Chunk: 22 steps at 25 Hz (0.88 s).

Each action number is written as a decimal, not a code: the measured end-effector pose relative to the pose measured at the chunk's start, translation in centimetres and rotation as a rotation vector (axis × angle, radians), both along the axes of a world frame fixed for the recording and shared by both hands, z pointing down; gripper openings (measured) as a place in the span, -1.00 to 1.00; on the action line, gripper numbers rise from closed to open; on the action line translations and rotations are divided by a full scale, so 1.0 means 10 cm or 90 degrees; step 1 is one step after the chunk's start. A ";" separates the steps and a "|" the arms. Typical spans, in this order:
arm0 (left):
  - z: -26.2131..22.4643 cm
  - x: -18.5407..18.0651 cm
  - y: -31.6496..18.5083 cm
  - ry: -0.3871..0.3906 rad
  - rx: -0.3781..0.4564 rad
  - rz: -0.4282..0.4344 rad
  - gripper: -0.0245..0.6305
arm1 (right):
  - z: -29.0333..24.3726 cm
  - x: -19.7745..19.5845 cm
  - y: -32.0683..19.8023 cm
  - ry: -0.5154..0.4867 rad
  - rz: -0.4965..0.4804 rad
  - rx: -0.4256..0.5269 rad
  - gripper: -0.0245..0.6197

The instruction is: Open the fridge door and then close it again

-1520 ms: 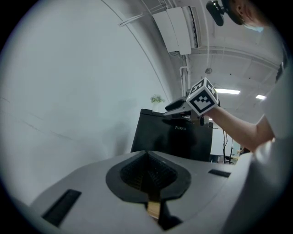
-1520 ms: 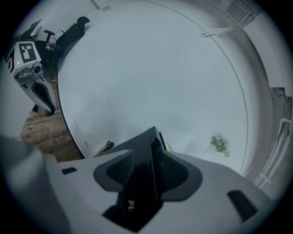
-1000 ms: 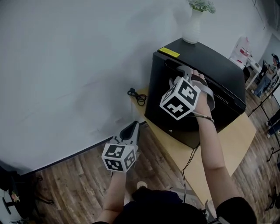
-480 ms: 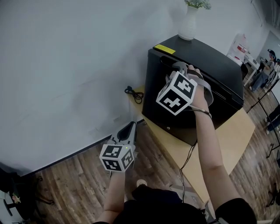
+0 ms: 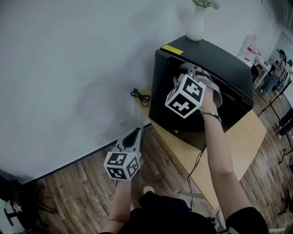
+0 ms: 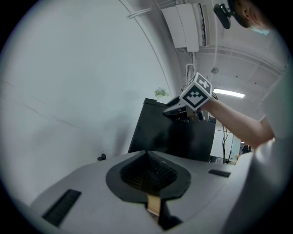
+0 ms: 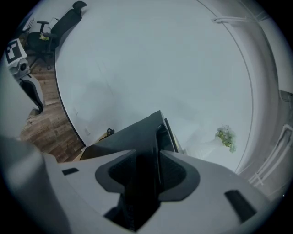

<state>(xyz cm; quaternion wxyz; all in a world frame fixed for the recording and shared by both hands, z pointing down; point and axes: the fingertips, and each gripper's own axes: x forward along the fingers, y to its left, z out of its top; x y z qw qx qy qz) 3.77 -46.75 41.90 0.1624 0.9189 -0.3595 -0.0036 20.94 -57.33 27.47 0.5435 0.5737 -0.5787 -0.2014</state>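
White vase (image 5: 196, 28), perhaps flowers (image 5: 206, 3), atop fridge (image 5: 216, 59)

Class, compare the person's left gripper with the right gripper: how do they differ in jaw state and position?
The left gripper has its jaws together and empty. The right gripper has jaws that have just been closing and now clamp the black fridge door at its top edge. The left gripper hangs low, apart from that door, while the right gripper is raised against it. Both have grey bodies.
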 end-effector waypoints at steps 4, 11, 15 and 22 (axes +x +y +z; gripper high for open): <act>-0.02 0.02 0.03 0.001 0.003 0.002 -0.89 | 0.00 0.01 0.00 -0.004 0.004 -0.006 -0.50; -0.04 -0.04 0.02 0.002 0.006 -0.002 -0.89 | -0.01 -0.05 0.05 -0.001 -0.015 -0.003 -0.49; -0.06 -0.10 0.08 0.002 0.009 -0.005 -0.89 | -0.04 -0.42 0.39 -0.012 -0.097 -0.008 -0.49; -0.05 -0.29 0.47 0.000 0.012 -0.007 -0.89 | -0.03 -0.73 0.84 -0.007 -0.203 -0.008 -0.47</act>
